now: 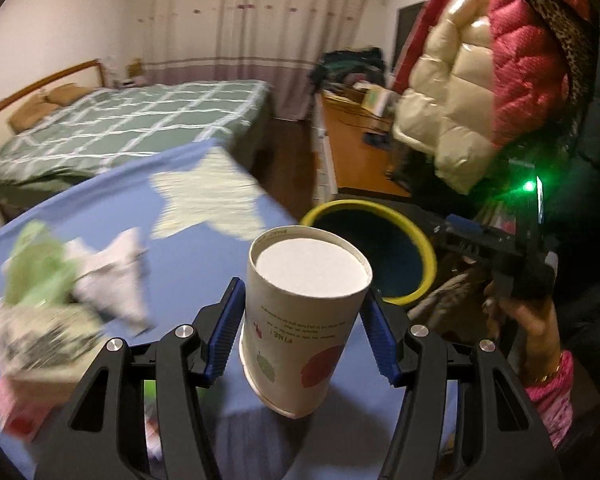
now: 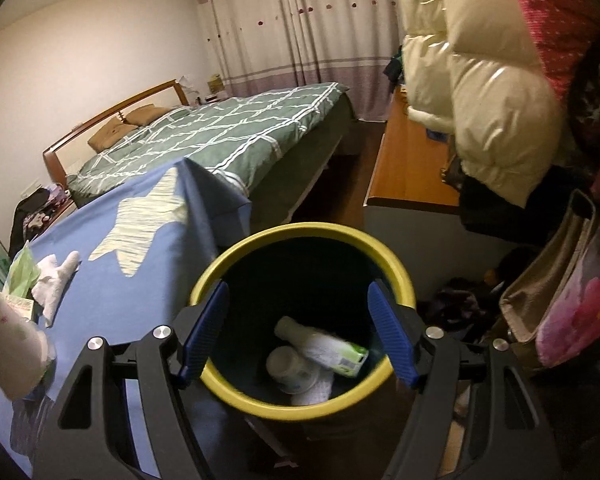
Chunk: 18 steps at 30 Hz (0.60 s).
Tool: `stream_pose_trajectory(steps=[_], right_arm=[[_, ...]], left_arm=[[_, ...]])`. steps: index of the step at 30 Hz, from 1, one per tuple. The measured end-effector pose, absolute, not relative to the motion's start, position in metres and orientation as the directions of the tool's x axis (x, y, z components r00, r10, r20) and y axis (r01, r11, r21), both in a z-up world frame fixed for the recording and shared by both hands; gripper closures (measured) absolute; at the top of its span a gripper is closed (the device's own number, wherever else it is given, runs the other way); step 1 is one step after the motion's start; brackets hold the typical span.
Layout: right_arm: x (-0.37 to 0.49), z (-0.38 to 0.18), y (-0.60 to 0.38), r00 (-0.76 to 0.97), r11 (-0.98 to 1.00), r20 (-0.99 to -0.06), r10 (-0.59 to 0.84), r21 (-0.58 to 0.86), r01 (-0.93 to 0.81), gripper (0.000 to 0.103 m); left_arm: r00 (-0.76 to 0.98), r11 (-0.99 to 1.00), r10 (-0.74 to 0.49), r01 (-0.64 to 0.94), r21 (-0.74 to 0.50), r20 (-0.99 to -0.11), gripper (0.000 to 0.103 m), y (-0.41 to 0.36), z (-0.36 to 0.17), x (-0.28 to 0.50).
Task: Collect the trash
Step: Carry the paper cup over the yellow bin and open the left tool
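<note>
My left gripper (image 1: 302, 300) is shut on a white paper cup (image 1: 300, 320) printed with fruit, held upside down above the blue tablecloth (image 1: 100, 208); the cup also shows at the left edge of the right wrist view (image 2: 8, 348). The dark bin with a yellow rim (image 1: 428, 260) stands just beyond the table's right edge. My right gripper (image 2: 298, 312) is open and empty over the bin (image 2: 300, 408), which holds a bottle (image 2: 328, 348), a small tub (image 2: 290, 368) and tissue. Crumpled white tissue (image 1: 112, 280) (image 2: 56, 280) and a green packet (image 1: 36, 268) lie on the table.
A pink-and-white carton (image 1: 24, 396) sits at the table's left front. A green bed (image 2: 220, 132) lies behind the table. A wooden desk (image 2: 408, 164) and hanging puffer jackets (image 2: 492, 92) are on the right, with bags (image 2: 560, 288) on the floor beside the bin.
</note>
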State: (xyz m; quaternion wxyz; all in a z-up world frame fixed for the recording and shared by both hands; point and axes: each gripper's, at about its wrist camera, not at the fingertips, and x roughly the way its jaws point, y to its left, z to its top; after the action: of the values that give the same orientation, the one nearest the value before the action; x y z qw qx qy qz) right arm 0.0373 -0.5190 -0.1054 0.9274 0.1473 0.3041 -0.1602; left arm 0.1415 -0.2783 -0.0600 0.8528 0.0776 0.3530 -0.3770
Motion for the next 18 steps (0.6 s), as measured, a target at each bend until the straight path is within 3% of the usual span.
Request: stream_pose_trajectory(steps=[16,18], right_arm=[[0.014,-0.113,-0.564,0.728,0.871,-0.630,-0.272,0.160,0.464,0.035],[0.013,-0.114,-0.565,0.725,0.869,-0.633,-0.273,0.160,0.467,0.035]], left_arm=[[0.370,0.644,-0.616,0.745,-0.173,-0.695,0.045,-0.446,-0.093,0.208],[0.368,0.655,-0.602,0.736,-0.174,-0.709,0.039,-0.454,-0.099,0.212]])
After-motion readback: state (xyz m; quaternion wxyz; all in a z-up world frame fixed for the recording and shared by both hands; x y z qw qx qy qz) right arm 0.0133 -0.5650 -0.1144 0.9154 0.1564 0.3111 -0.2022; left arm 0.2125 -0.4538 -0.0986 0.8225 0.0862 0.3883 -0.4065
